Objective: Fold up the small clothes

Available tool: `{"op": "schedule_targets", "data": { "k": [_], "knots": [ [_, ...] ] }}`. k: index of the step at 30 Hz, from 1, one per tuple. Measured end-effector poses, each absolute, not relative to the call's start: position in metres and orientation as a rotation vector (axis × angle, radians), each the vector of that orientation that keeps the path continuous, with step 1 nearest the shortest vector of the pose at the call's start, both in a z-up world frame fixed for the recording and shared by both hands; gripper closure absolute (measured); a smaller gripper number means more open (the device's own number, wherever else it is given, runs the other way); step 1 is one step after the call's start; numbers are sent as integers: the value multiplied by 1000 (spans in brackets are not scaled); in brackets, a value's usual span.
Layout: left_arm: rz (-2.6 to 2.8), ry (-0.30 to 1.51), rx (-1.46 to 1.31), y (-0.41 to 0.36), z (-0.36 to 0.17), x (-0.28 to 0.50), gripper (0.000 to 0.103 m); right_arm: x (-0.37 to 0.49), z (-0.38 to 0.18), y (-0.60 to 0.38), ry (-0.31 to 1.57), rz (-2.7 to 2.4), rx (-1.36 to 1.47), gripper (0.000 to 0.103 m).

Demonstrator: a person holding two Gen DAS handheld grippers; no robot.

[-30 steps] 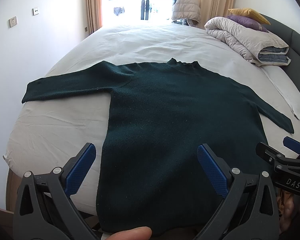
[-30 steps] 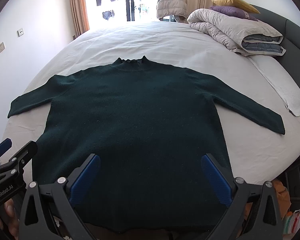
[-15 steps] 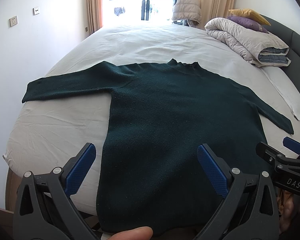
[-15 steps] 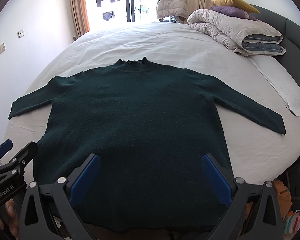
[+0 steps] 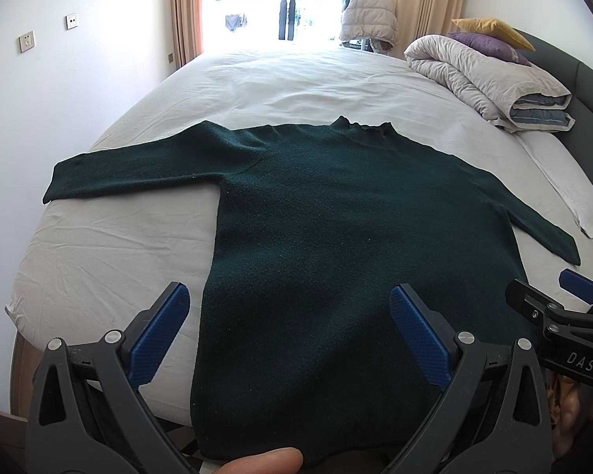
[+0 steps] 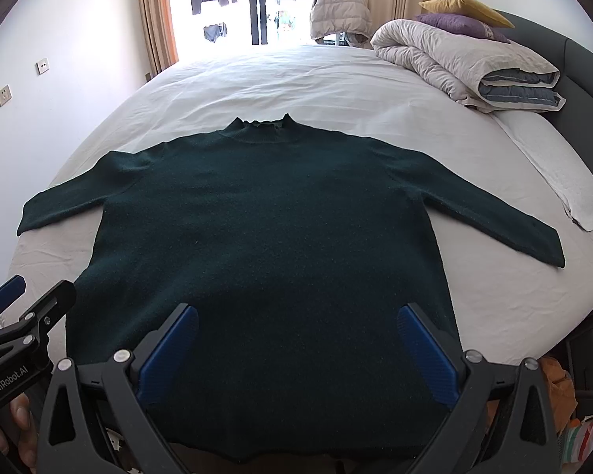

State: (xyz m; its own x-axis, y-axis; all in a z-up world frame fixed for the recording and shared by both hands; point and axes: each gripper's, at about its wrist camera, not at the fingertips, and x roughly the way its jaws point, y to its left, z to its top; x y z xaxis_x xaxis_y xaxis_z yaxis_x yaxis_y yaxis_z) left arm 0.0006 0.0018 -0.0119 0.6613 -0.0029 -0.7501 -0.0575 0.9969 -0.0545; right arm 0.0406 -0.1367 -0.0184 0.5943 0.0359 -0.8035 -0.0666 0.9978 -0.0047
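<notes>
A dark green long-sleeved sweater (image 5: 359, 229) lies flat and spread out on the white bed (image 5: 288, 87), collar away from me, both sleeves out to the sides. It fills the right wrist view (image 6: 272, 237) too. My left gripper (image 5: 288, 308) is open and empty, held above the sweater's hem near its left side. My right gripper (image 6: 296, 324) is open and empty above the middle of the hem. Each gripper shows at the edge of the other's view, the right one (image 5: 565, 316) and the left one (image 6: 19, 316).
A rolled duvet (image 6: 466, 67) with purple and yellow pillows lies at the far right by the dark headboard (image 6: 581, 79). A white pillow (image 6: 565, 173) lies beside the right sleeve. A wall (image 5: 59, 91) runs close along the bed's left side.
</notes>
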Motion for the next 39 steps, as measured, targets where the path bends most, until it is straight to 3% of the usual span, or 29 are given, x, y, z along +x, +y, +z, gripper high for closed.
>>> {"op": "schedule_targets", "data": {
  "k": [39],
  "knots": [
    [24, 826, -111, 14, -12, 3, 0, 41, -19, -135, 930, 58, -44, 0]
  ]
}}
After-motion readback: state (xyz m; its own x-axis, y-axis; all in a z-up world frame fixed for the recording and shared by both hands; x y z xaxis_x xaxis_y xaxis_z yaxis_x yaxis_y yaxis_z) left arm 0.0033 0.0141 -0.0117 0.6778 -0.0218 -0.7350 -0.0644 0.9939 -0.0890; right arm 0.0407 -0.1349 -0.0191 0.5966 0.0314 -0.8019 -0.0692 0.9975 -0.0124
